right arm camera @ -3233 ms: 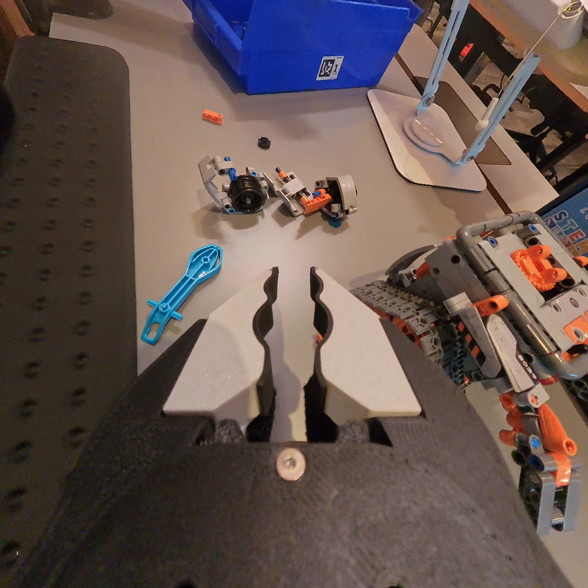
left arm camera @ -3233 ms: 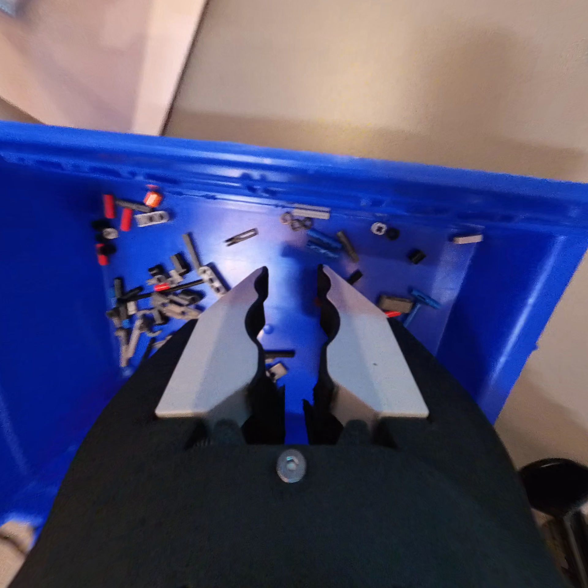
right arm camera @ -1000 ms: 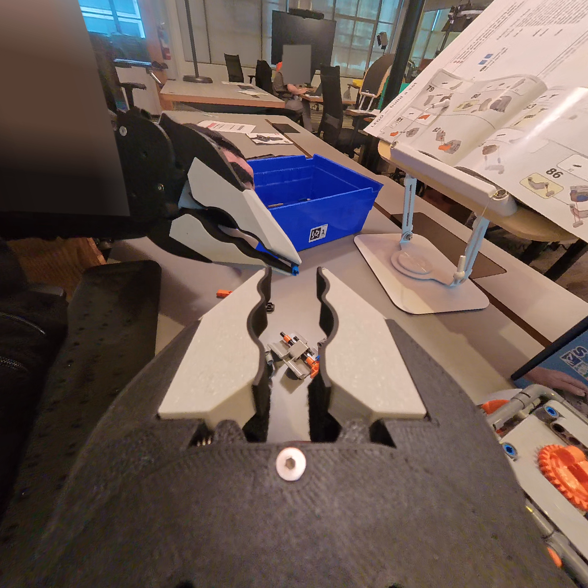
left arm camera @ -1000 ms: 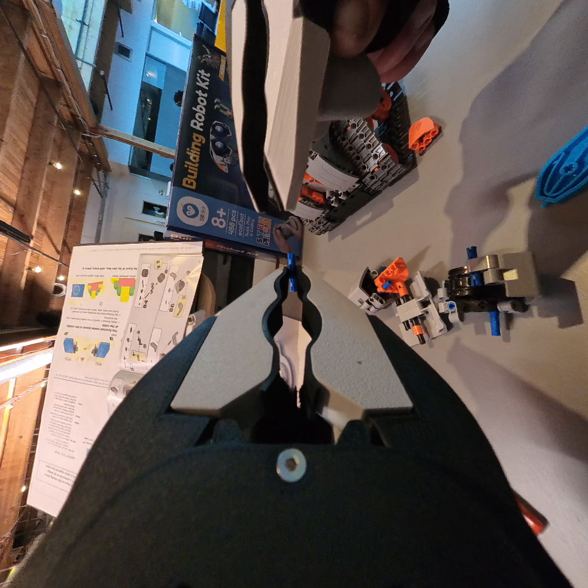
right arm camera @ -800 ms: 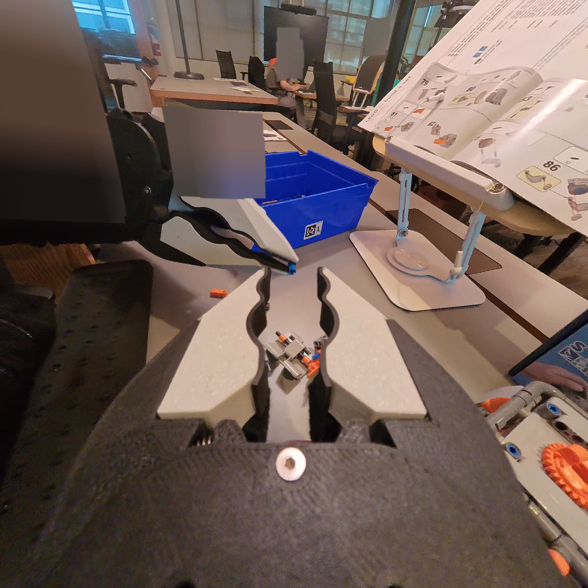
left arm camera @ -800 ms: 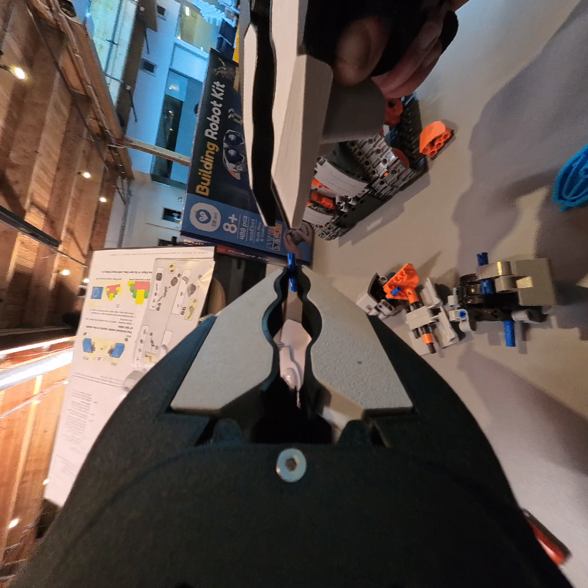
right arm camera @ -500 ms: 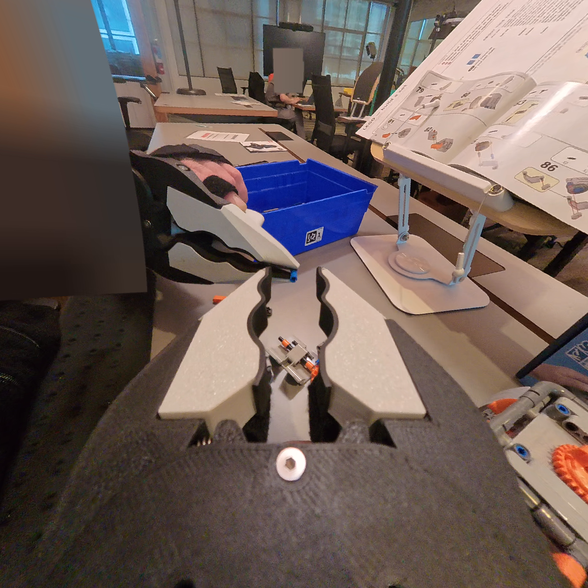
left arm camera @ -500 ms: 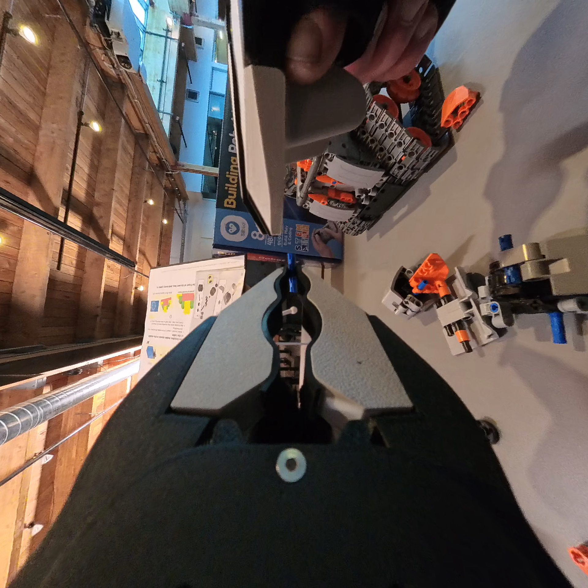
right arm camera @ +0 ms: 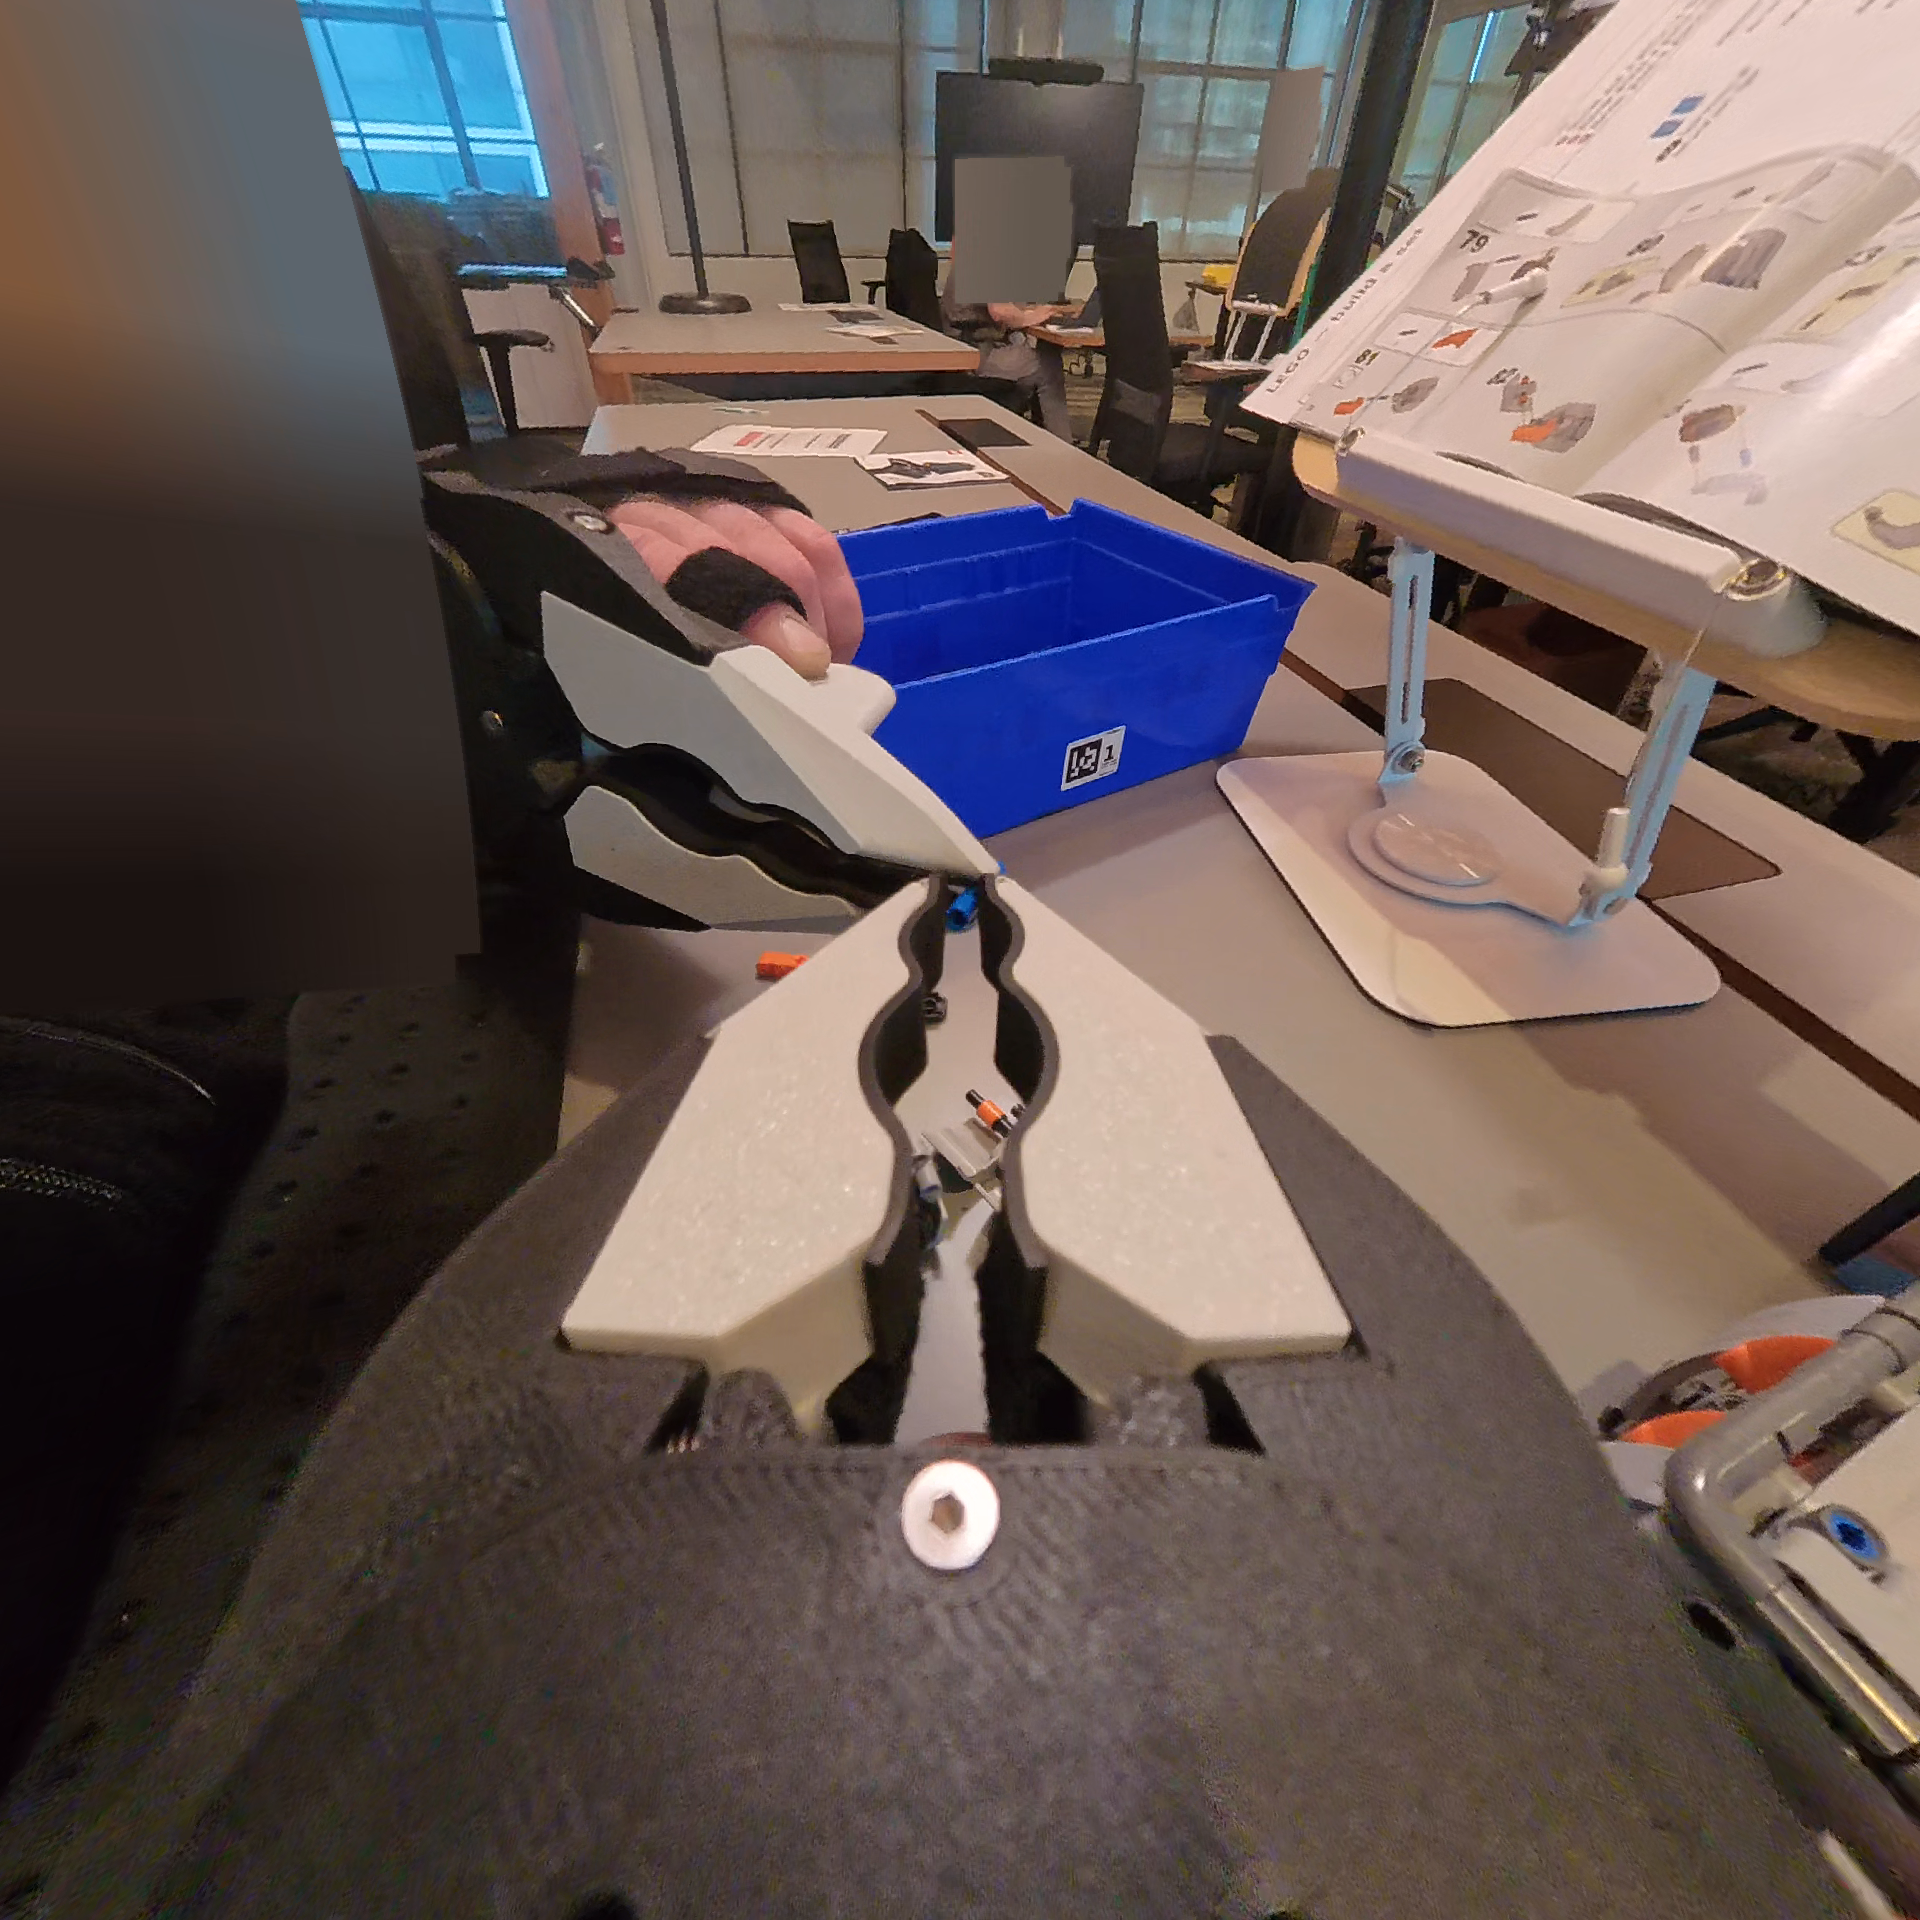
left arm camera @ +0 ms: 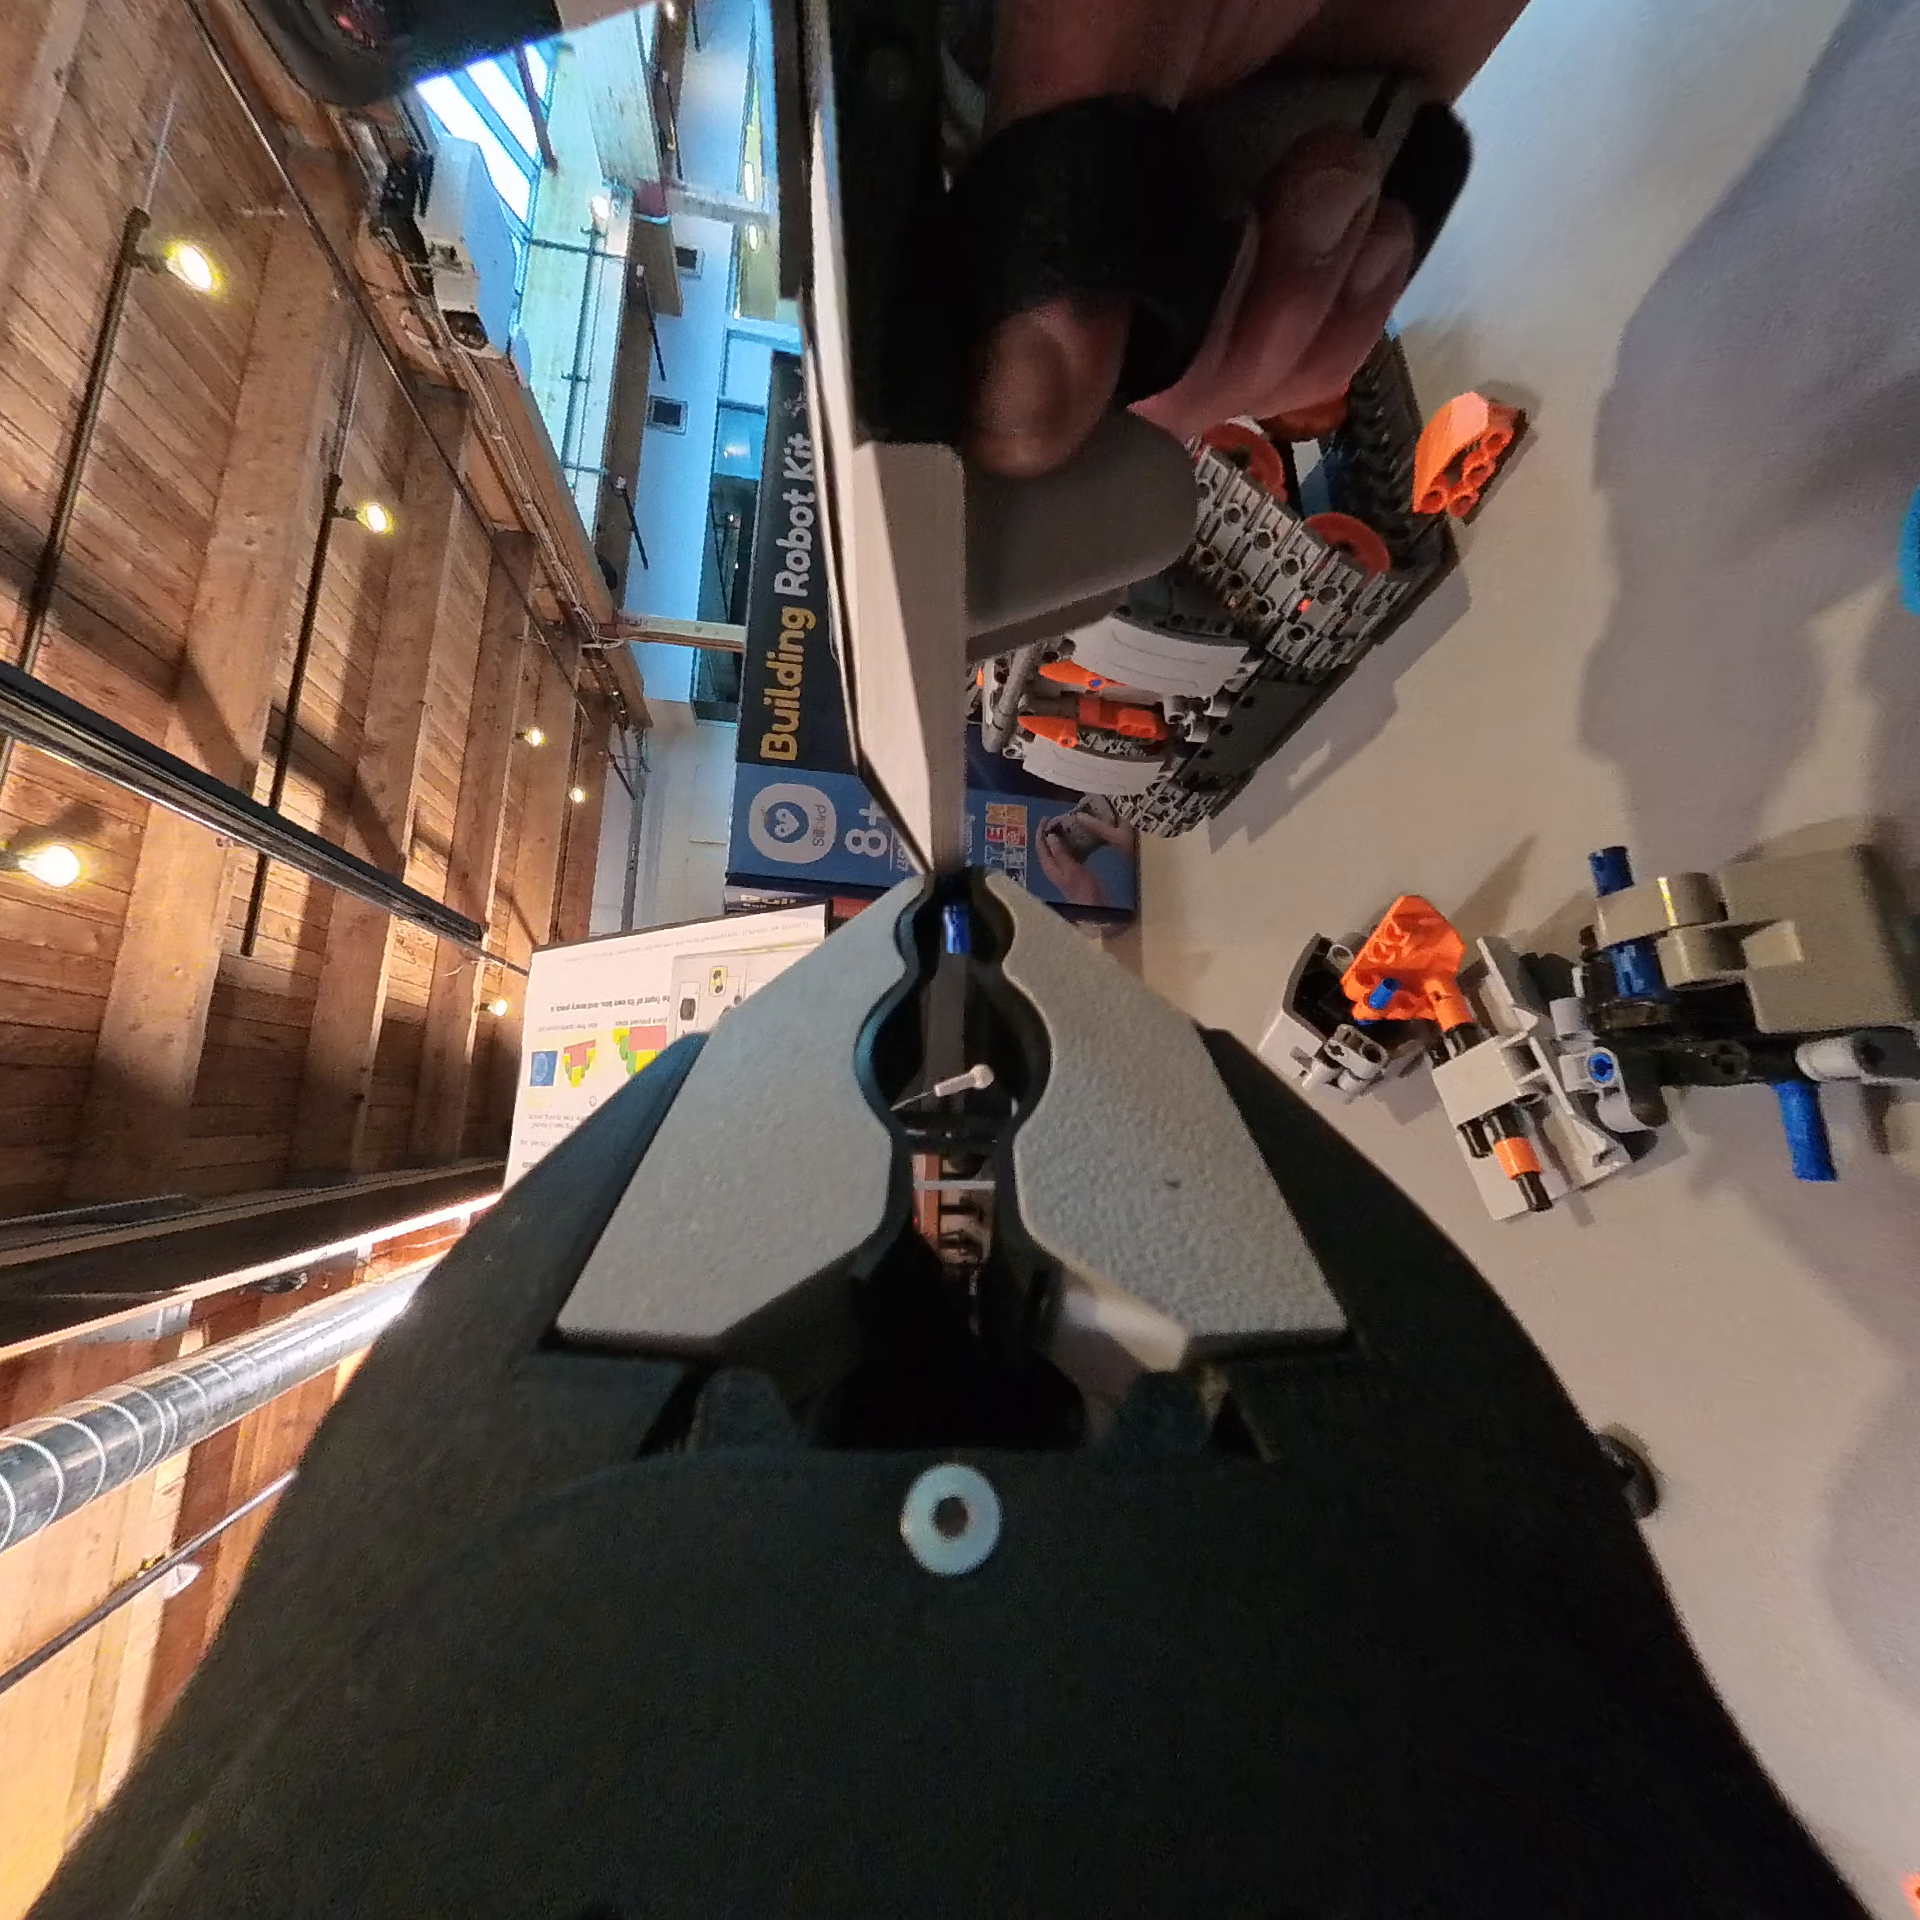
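Two hand-held grippers meet tip to tip above the grey tabletop [right arm camera: 1475, 1122]. The left hand-held gripper [left arm camera: 954, 902] has its fingers pressed together on a small blue pin [left arm camera: 954, 925], which juts out at the tips. The right hand-held gripper [right arm camera: 961, 889] has its fingers nearly closed around the same blue pin [right arm camera: 960, 908]; whether they actually pinch it cannot be told. In the right wrist view the left hand-held gripper [right arm camera: 971, 868] comes in from the left, held by a hand [right arm camera: 748, 566] with a black strap across the fingers.

Beyond the tips, a blue bin [right arm camera: 1060, 665] stands on the far part of the tabletop. To its right is a white stand [right arm camera: 1455, 873] carrying an open instruction booklet [right arm camera: 1683, 270]. On the tabletop beneath the grippers lie grey, black and orange brick sub-assemblies [left arm camera: 1579, 1049]. A larger tracked brick model [left arm camera: 1247, 623] stands well apart from them, beside a dark blue kit box [left arm camera: 821, 727]. A small orange piece [right arm camera: 779, 963] lies near the bin.
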The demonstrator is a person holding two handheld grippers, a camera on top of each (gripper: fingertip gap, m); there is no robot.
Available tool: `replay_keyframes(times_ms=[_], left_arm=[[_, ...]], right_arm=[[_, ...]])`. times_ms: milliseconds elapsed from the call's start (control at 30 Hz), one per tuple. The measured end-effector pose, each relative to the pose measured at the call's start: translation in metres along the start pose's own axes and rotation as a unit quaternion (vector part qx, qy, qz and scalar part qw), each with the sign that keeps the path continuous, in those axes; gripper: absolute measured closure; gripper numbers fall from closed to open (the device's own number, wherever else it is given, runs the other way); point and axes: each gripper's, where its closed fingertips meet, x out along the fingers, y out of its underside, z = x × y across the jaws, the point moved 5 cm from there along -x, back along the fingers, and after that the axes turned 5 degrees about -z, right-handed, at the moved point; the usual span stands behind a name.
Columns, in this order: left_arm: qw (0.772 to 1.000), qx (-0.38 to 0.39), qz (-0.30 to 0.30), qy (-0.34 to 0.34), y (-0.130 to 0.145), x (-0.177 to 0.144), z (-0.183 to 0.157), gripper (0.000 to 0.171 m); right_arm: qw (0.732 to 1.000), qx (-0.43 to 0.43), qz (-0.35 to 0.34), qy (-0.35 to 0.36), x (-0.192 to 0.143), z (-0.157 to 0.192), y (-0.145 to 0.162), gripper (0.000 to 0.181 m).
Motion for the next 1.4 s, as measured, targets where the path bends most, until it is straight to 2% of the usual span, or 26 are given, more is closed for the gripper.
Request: replay_keyframes(times_ms=[367, 467, 600, 667, 700, 767, 800, 833, 933, 1167, 1267, 1400], left_arm=[[0.998, -0.048, -0.017, 0.023, -0.003, -0.005, -0.001, 0.167], [0.997, -0.075, -0.014, 0.028, 0.001, -0.009, -0.001, 0.164], [0.989, -0.128, 0.005, 0.067, 0.012, -0.013, -0.011, 0.158], [0.973, -0.189, 0.02, 0.127, 0.021, -0.016, -0.023, 0.155], [0.958, -0.228, 0.033, 0.169, 0.026, -0.017, -0.032, 0.153], [0.916, -0.314, 0.054, 0.245, 0.034, -0.019, -0.05, 0.148], [0.885, -0.355, 0.063, 0.295, 0.036, -0.022, -0.062, 0.146], [0.863, -0.38, 0.079, 0.323, 0.039, -0.023, -0.071, 0.141], [0.833, -0.413, 0.087, 0.357, 0.04, -0.023, -0.085, 0.14], [0.781, -0.486, 0.058, 0.388, 0.038, -0.013, -0.09, 0.16], [0.77, -0.498, 0.051, 0.396, 0.039, -0.01, -0.095, 0.169], [0.774, -0.491, 0.041, 0.397, 0.036, -0.009, -0.101, 0.171]], right_arm=[[1.0, -0.004, 0.005, -0.01, -0.003, 0.001, 0.001, 0.181], [1.0, 0.009, 0.007, -0.016, -0.004, -0.001, 0.005, 0.181], [0.999, 0.011, 0.021, -0.021, -0.005, -0.004, 0.014, 0.181], [0.999, 0.004, 0.04, -0.021, -0.007, -0.007, 0.021, 0.181], [0.999, 0.008, 0.044, -0.022, -0.008, -0.009, 0.024, 0.181], [0.998, 0.015, 0.054, -0.026, -0.008, -0.012, 0.03, 0.181], [0.998, 0.015, 0.06, -0.028, -0.008, -0.012, 0.032, 0.181], [0.997, 0.014, 0.066, -0.031, -0.007, -0.012, 0.035, 0.181], [0.996, 0.008, 0.083, -0.039, -0.006, -0.01, 0.041, 0.181], [0.994, 0.006, 0.096, -0.046, -0.006, -0.008, 0.046, 0.181], [0.994, 0.008, 0.099, -0.047, -0.007, -0.009, 0.049, 0.181], [0.994, 0.005, 0.096, -0.047, -0.01, -0.009, 0.046, 0.181]])
